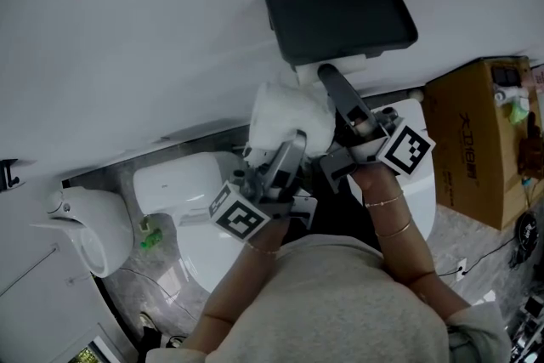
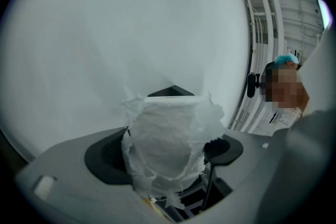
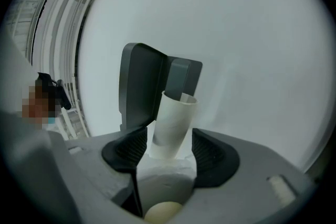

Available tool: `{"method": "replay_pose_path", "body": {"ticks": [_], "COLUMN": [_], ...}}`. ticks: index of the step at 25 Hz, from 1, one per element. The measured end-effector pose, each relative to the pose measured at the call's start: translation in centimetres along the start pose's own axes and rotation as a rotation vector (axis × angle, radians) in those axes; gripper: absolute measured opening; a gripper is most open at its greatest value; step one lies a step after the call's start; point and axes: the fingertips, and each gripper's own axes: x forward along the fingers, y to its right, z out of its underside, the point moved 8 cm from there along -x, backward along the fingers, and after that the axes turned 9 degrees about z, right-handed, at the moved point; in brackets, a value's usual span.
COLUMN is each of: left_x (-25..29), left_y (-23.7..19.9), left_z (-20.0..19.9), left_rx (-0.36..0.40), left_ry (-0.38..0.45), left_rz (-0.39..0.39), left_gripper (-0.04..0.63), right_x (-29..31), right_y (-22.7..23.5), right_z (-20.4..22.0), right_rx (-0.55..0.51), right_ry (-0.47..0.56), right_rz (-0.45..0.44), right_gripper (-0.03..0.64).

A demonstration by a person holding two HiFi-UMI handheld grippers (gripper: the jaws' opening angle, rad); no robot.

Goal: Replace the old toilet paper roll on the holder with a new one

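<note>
- We see the left gripper (image 2: pixel 165 157) clenched on the new roll (image 2: pixel 168 139), whose torn white wrapper bulges out between the fingers (image 2: pixel 107 157).
- The right gripper (image 3: pixel 168 147) has its fingers (image 3: pixel 210 152) released, spread on either side of the empty cardboard tube (image 3: pixel 173 123).
- The tube leans towards one o'clock, just in front of the dark holder (image 3: pixel 142 86).
- From the head view, the new roll sits at seven o'clock from the holder.

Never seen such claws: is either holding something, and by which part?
The left gripper clamps the toilet paper roll across its sides. The right gripper is open around the cardboard tube.
</note>
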Motion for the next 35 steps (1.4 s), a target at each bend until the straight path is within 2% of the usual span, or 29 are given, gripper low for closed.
{"method": "replay_pose_path", "body": {"ticks": [7,11,28,35], "left_x": [0.0,0.1,-0.3,0.4], "left_y": [0.4,0.7,1.5,1.4], "left_z": [0.1,0.4,1.0,1.1], "left_rx": [0.011,0.027,0.069,0.072], "left_ry": [-0.001,0.03,0.1,0.096], "left_rz": [-0.002,-0.024,-0.079,-0.065], "left_gripper": [0.417,0.417,0.417,0.417], "right_x": [0.1,0.0,0.2,0.2], "right_y": [0.2,0.3,0.4,0.3], "right_z": [-0.1,-0.7,-1.1,-1.4], "right_rx": [-0.001,0.01,0.042,-0.054], "right_ry": [-0.019,-0.043,-0.121,-0.149], "right_rz": [-0.003,-0.037,-0.068,-0.053], "right_gripper": [0.215,0.164,0.157,0.157]}}
